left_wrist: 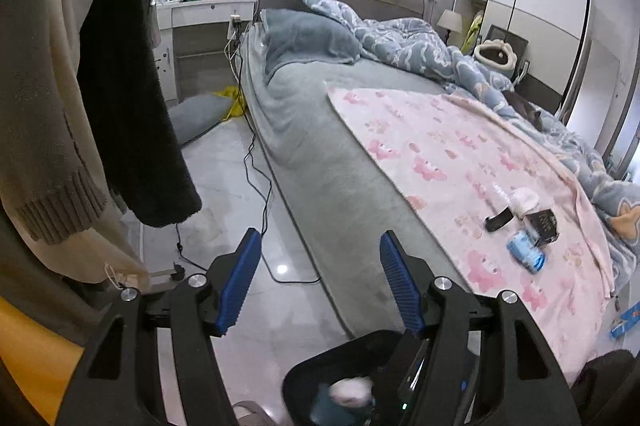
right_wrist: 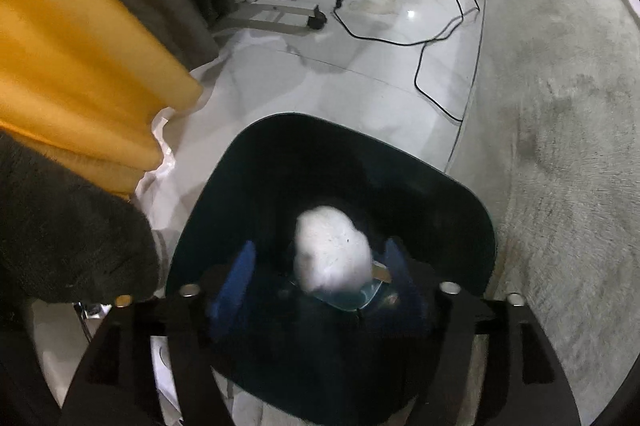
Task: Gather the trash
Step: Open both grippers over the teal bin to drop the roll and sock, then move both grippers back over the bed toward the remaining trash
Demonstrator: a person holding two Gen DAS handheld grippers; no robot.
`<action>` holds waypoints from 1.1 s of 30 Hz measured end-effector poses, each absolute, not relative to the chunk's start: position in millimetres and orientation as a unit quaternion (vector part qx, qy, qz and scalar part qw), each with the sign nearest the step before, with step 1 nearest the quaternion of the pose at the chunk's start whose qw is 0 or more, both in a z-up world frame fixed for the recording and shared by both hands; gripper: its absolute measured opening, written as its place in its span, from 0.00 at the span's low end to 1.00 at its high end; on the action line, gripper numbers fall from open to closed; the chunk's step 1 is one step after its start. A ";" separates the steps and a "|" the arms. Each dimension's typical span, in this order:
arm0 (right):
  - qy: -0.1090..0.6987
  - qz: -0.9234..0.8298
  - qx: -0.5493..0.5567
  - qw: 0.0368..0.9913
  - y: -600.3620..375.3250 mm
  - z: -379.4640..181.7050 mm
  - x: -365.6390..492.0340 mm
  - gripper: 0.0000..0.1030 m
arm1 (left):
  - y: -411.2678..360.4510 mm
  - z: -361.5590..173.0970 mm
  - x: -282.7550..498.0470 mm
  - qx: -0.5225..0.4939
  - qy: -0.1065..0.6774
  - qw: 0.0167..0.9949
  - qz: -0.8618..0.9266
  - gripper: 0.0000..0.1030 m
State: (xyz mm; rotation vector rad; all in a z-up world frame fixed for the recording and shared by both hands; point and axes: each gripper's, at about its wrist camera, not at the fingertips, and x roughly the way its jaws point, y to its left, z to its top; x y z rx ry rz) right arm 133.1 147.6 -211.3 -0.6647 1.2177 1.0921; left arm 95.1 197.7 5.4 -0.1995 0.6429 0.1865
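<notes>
A: Which step is in hand?

B: The drop, by my reading. The right gripper point(right_wrist: 320, 278) points steeply down over the dark bin point(right_wrist: 452, 193), which stands on the pale floor just beside the bed's long edge. Its blue jaws stand wide apart, and a white wad of tissue point(right_wrist: 330, 252) sits blurred between them without either pad pressing on it — released, it seems, over other rubbish in the bin.

A: And the other one?

B: The left gripper point(left_wrist: 320, 286) is about half open and holds nothing. It looks out across the bed point(left_wrist: 312, 145).

A: What trash is left?

B: On the pink blanket point(left_wrist: 440, 153), near the bed's foot-end corner, lies a small cluster — a white crumpled tissue point(left_wrist: 525, 201), a black curved strip point(left_wrist: 499, 220), a dark box point(left_wrist: 542, 222) and a blue packet point(left_wrist: 525, 252). The box touches the packet.

A: What does the next move call for?

B: Probably a reach to that cluster, jaws opened over one item, closing gently so the blanket is not pinched too.
</notes>
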 end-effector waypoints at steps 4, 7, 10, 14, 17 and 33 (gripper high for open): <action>0.510 0.486 -0.269 0.657 130.3 -183.5 136.2 0.84 | 180.1 15.7 95.4 -0.089 0.295 0.946 0.105 0.66; 0.487 0.494 -0.246 0.677 108.7 -155.5 140.1 0.88 | 167.0 22.6 99.9 -0.094 0.291 0.946 0.110 0.67; 0.468 0.499 -0.218 0.696 85.8 -130.6 145.0 0.88 | 153.1 28.3 106.0 -0.098 0.293 0.944 0.119 0.67; 0.442 0.512 -0.171 0.716 52.4 -95.7 154.0 0.88 | 131.6 41.8 113.2 -0.087 0.287 0.946 0.126 0.69; 0.412 0.513 -0.135 0.741 21.8 -67.2 160.3 0.88 | 111.0 51.7 119.3 -0.065 0.287 0.947 0.127 0.71; 0.346 0.359 -0.081 0.863 -138.8 -36.5 228.1 0.88 | 11.6 39.8 161.4 -0.049 0.313 0.945 0.084 0.79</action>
